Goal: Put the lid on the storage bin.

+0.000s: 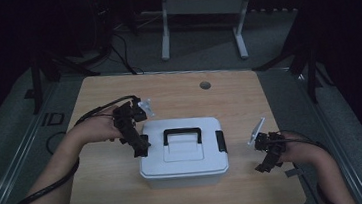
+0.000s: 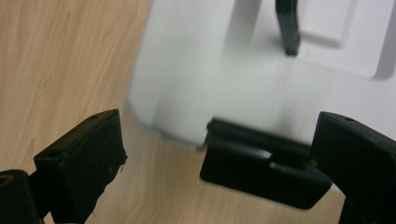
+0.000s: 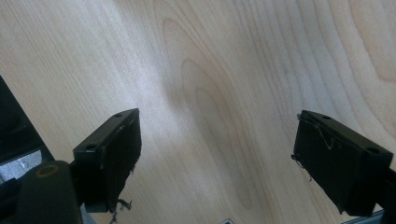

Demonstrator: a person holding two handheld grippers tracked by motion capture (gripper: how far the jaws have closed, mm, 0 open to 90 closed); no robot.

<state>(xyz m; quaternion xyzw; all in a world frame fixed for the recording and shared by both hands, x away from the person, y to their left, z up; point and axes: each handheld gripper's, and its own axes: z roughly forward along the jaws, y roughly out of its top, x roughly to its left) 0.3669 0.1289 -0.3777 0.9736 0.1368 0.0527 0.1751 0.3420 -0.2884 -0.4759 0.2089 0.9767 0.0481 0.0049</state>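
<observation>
White storage box point(image 1: 183, 152) with a black carry handle point(image 1: 182, 132) on its lid, resting near the middle of the wooden table point(image 1: 228, 92), slightly toward the near edge. High view: the left gripper point(image 1: 140, 147) is at the box's left end, its tips at the lid's left edge; the right gripper point(image 1: 266, 163) rests on the table to the right of the box, apart from it, near the table's right edge. A black latch point(image 1: 221, 141) sits on the box's right end.

Left gripper view: the jaws stand spread wide, one over bare wood, the other beside the left-end latch point(image 2: 264, 163). This latch lies between the jaws, close to the right-hand one; no pad presses on it. The lid's white corner point(image 2: 196, 93) lies just beyond the tips, with the handle farther off.

Right gripper view: the jaws are spread wide over bare table, nothing between them.
</observation>
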